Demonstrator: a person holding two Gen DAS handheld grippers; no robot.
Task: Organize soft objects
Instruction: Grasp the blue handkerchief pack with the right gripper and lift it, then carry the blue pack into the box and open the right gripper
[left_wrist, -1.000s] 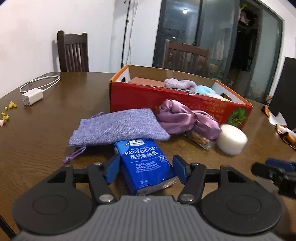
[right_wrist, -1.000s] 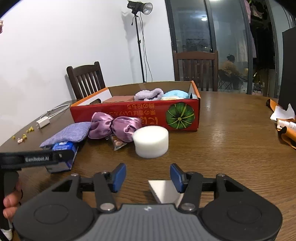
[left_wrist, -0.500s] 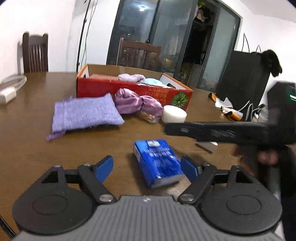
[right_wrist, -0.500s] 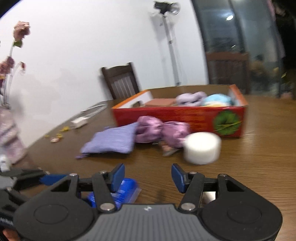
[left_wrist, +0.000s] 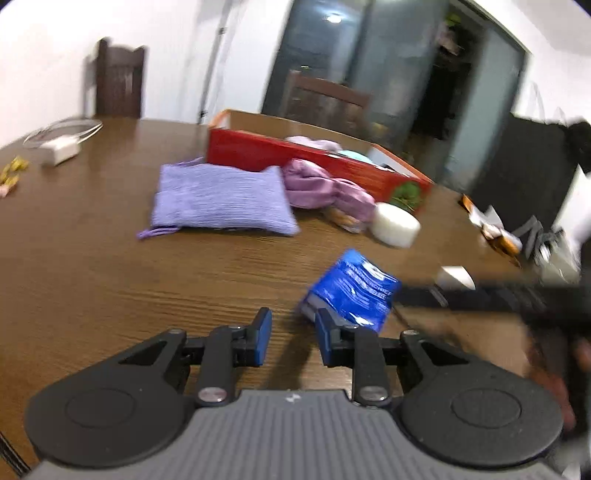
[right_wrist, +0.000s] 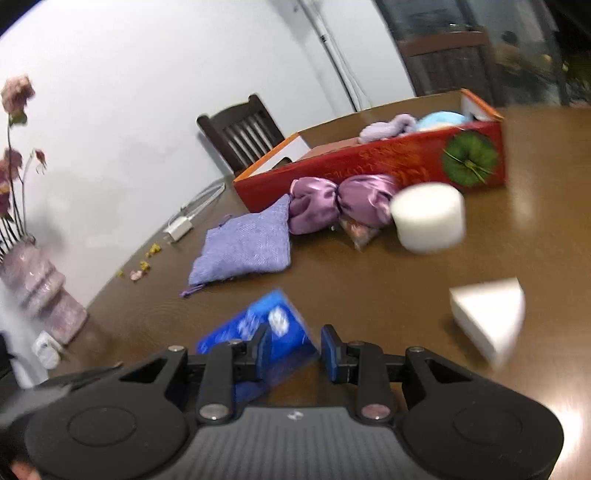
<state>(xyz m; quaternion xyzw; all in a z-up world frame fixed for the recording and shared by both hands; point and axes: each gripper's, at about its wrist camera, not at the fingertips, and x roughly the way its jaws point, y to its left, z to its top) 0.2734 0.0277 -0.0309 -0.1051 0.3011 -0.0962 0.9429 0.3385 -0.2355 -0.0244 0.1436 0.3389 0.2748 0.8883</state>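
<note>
The blue tissue pack (right_wrist: 258, 332) is sitting tilted between the fingers of the right gripper (right_wrist: 291, 350), its long axis running from seven o'clock toward one o'clock; blur makes it impossible to tell whether the jaws are pressing it. In the left view the pack (left_wrist: 351, 291) is lying at one o'clock from the left gripper (left_wrist: 291, 336), whose jaws are standing apart on nothing. Both grippers are hovering low over the brown wooden table (left_wrist: 92, 266). At twelve o'clock a purple cloth pouch (left_wrist: 221, 199), a satin scrunchie (left_wrist: 325, 188), a white foam cylinder (left_wrist: 395, 225) and a red cardboard box (left_wrist: 295, 155) are resting. A white wall (right_wrist: 147, 92) and a dark chair (right_wrist: 243, 133) are standing behind.
</note>
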